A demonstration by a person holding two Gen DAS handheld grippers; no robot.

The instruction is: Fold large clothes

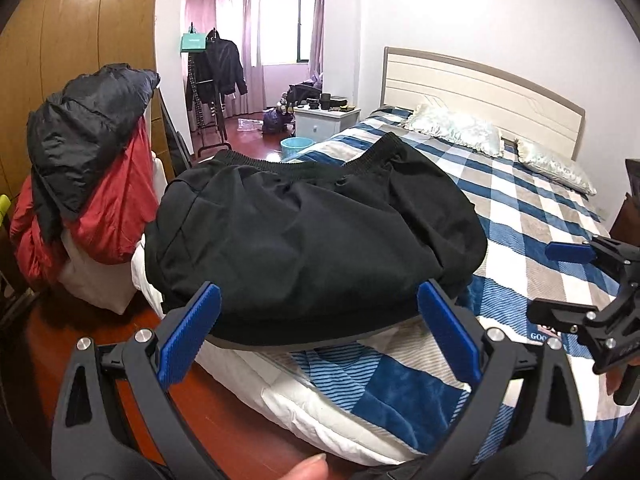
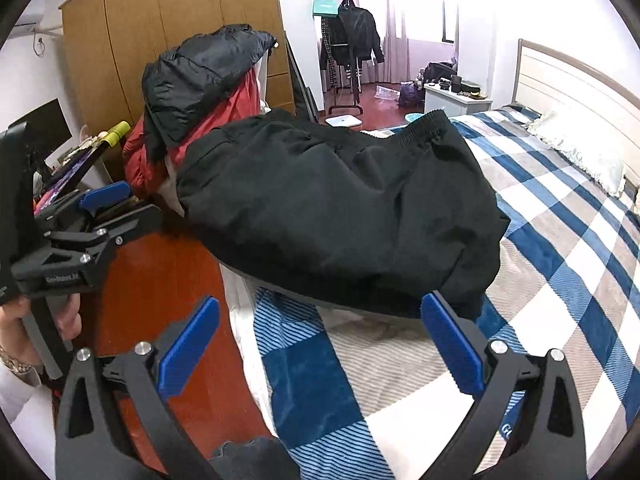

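Note:
A black jacket [image 1: 312,236] lies folded in a bundle near the corner of the bed, its ribbed hem at the far side. It also shows in the right wrist view [image 2: 340,208]. My left gripper [image 1: 318,332] is open and empty, just short of the jacket's near edge, its blue pads either side. My right gripper [image 2: 320,340] is open and empty, over the blanket just before the jacket. The right gripper shows at the right edge of the left wrist view [image 1: 584,280]. The left gripper shows at the left of the right wrist view [image 2: 108,208].
The bed has a blue, white and grey checked blanket [image 1: 540,220] and two pillows [image 1: 456,128] by the headboard. A pile of red and black jackets [image 1: 88,168] sits left of the bed by a wooden wardrobe [image 2: 168,32]. Red wooden floor [image 2: 160,288] lies beside the bed.

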